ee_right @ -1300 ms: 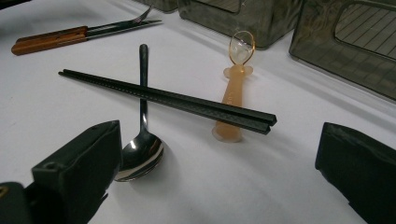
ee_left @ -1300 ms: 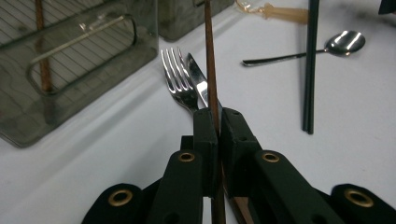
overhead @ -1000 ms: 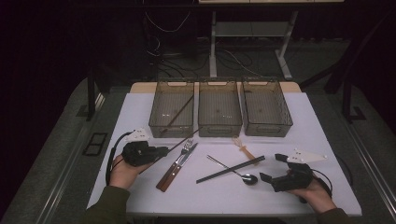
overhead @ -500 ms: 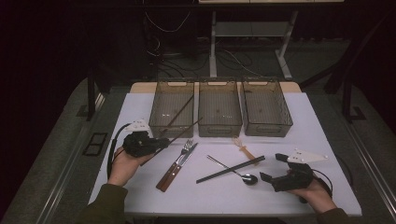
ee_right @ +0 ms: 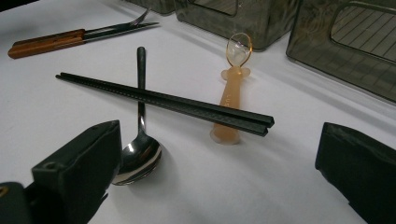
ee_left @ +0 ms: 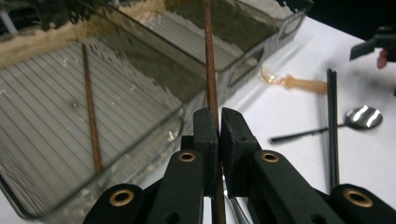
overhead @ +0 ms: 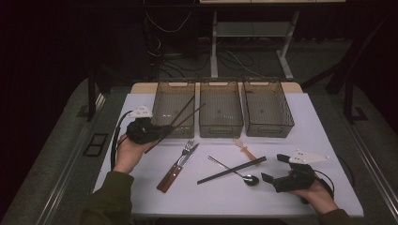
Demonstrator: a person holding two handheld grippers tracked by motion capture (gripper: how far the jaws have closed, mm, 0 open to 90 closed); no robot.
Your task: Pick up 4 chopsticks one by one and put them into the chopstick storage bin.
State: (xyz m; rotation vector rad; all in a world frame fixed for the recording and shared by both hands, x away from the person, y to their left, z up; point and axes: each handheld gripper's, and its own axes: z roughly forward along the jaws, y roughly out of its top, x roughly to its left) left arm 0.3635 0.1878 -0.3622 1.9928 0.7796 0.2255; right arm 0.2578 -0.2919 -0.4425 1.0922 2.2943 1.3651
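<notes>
Clamping a brown wooden chopstick [ee_left: 208, 65], the left gripper [overhead: 157, 131] has its jaws almost fully together, only the thin stick parting them in the left gripper view. The stick runs forward from the jaws over the near wall of the left bin [overhead: 162, 96], its far end above that bin's ribbed floor. A second brown chopstick [ee_left: 91, 112] lies inside the same bin. In the high view the left gripper sits just in front of the left bin, raised off the white desk [overhead: 309, 122]. The right gripper [overhead: 270, 168] rests in the person's hand at the near right of the desk, its jaws standing wide apart and gripping nothing. Just ahead of them lie a metal spoon [ee_right: 139, 149], a pair of black chopsticks [ee_right: 163, 100] crossing its handle, and an amber plastic spoon [ee_right: 231, 93].
</notes>
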